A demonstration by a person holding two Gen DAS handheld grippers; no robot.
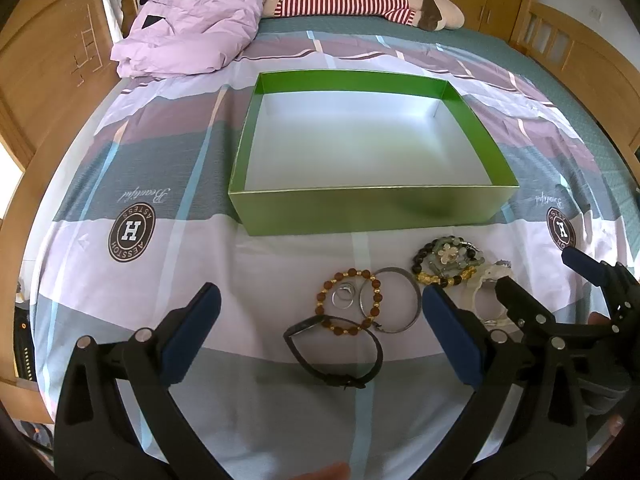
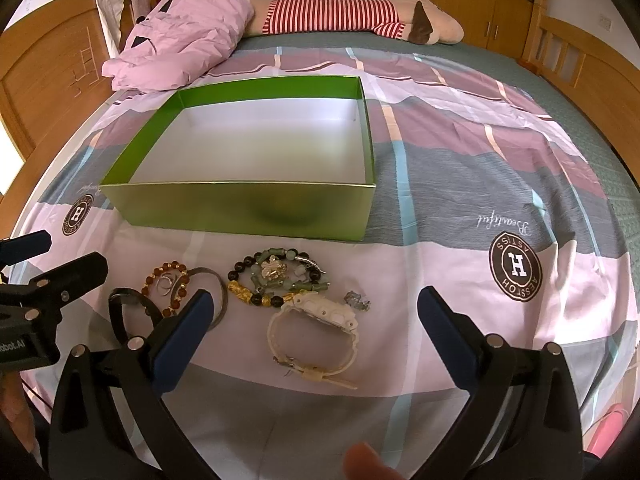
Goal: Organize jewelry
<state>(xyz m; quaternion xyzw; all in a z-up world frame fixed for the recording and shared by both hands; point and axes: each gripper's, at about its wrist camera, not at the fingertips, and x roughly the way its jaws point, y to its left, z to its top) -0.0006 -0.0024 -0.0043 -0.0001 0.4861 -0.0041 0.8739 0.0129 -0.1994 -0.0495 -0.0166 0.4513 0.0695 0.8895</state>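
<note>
An empty green box (image 1: 360,212) (image 2: 240,208) with a white inside stands on the bedsheet. In front of it lies the jewelry: a brown bead bracelet (image 1: 352,272) (image 2: 176,266) around small silver rings (image 1: 344,294), a silver bangle (image 1: 390,269) (image 2: 216,274), a black strap watch (image 1: 332,378) (image 2: 120,294), dark and green bead bracelets (image 1: 444,260) (image 2: 276,276), a white watch (image 2: 320,312) and a small crystal piece (image 2: 357,300). My left gripper (image 1: 320,292) (image 2: 72,248) hovers open over the brown bracelet. My right gripper (image 2: 315,294) (image 1: 534,268) hovers open over the white watch.
A crumpled pink quilt (image 1: 192,20) and a striped plush toy (image 1: 352,0) lie at the bed's far end. Wooden bed rails and cabinets surround the bed. The patterned sheet (image 2: 480,184) stretches right of the box. A fingertip (image 2: 360,460) shows at the bottom edge.
</note>
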